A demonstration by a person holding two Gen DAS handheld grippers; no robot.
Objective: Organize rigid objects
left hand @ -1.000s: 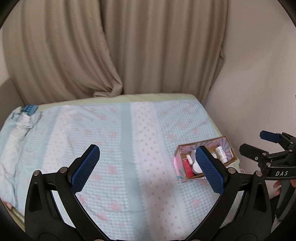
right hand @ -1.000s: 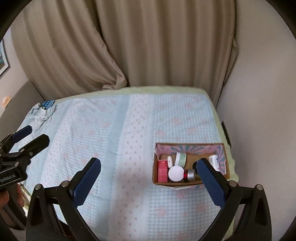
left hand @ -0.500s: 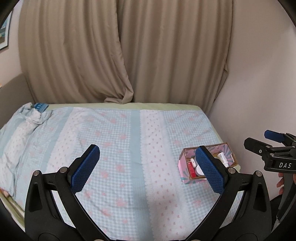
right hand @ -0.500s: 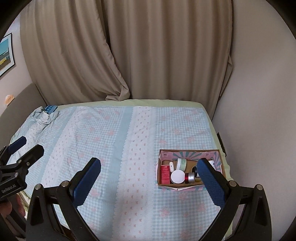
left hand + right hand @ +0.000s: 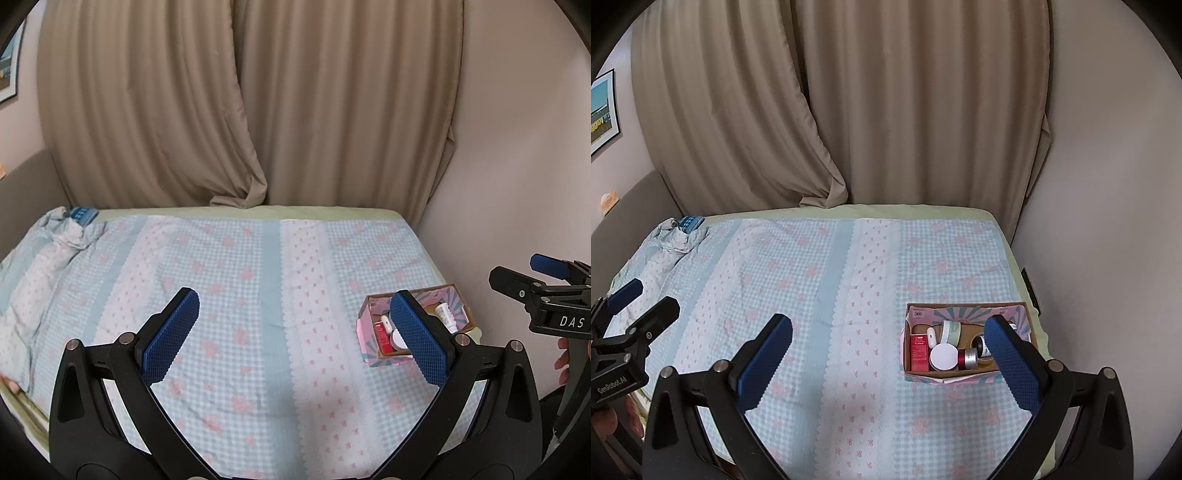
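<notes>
Left tool (image 5: 295,328) and right tool (image 5: 892,349) both gape wide, holding nothing.

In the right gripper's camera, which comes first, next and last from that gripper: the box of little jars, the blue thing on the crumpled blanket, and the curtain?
From the right gripper:
1. Cardboard box, just ahead, on the right side of the bed.
2. Blue thing, at the bed's far left corner, on the crumpled blanket.
3. Curtain, hanging behind the bed, farthest back.

Your surface: a bed (image 5: 849,280) under a blue-check floral quilt. Near right on it sits an open cardboard box (image 5: 964,308) of small containers. At your far left corner: bunched bedding (image 5: 677,240) and a blue packet (image 5: 690,222).
</notes>
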